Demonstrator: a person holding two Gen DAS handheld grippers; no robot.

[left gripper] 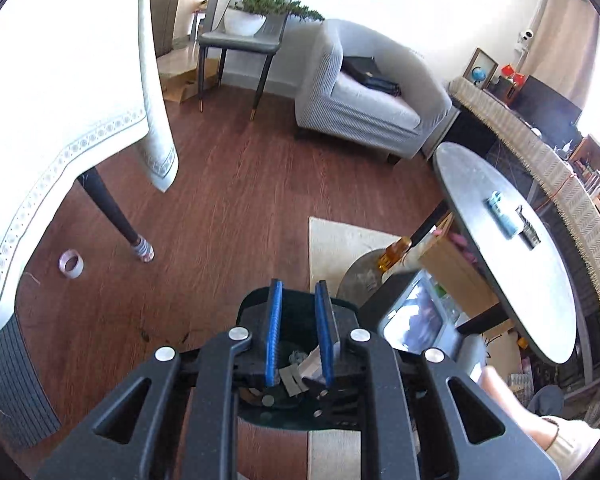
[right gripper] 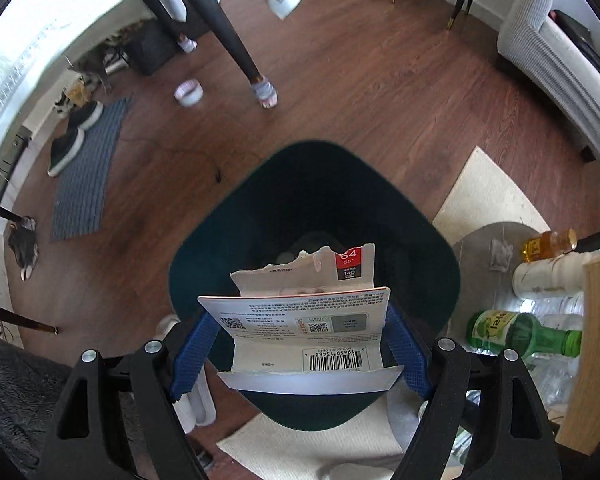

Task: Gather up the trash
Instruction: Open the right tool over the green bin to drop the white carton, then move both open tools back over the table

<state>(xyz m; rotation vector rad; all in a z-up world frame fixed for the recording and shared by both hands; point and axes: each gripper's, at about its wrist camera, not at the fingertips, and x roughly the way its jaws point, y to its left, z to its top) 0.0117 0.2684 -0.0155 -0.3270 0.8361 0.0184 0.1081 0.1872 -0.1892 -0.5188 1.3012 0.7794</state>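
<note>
Right hand-held gripper [right gripper: 300, 344]: blue pads spread wide, clamped on the two side edges of a torn card package [right gripper: 306, 324] (a red "64 GB" corner and a barcode show).
Package position: held directly above the mouth of the dark green trash bin [right gripper: 412, 248].
Left hand-held gripper [left gripper: 299, 332]: pads parallel with a narrow gap between them, nothing gripped; it hangs over the trash bin [left gripper: 256, 300], where grey and white scraps [left gripper: 296, 376] lie inside.
Right view only: green glass bottle [right gripper: 520, 334] on its side, a white bottle [right gripper: 548, 276] and an amber bottle [right gripper: 548, 246] just right of the bin; shoes [right gripper: 74, 136] beside a grey mat [right gripper: 88, 184].
Left view only: round grey counter [left gripper: 512, 248] carrying a small blue packet [left gripper: 502, 214]; grey armchair [left gripper: 372, 96] well beyond.
Both views: tape roll [left gripper: 71, 263] on the wooden floor [left gripper: 228, 200], near a dark table leg.
</note>
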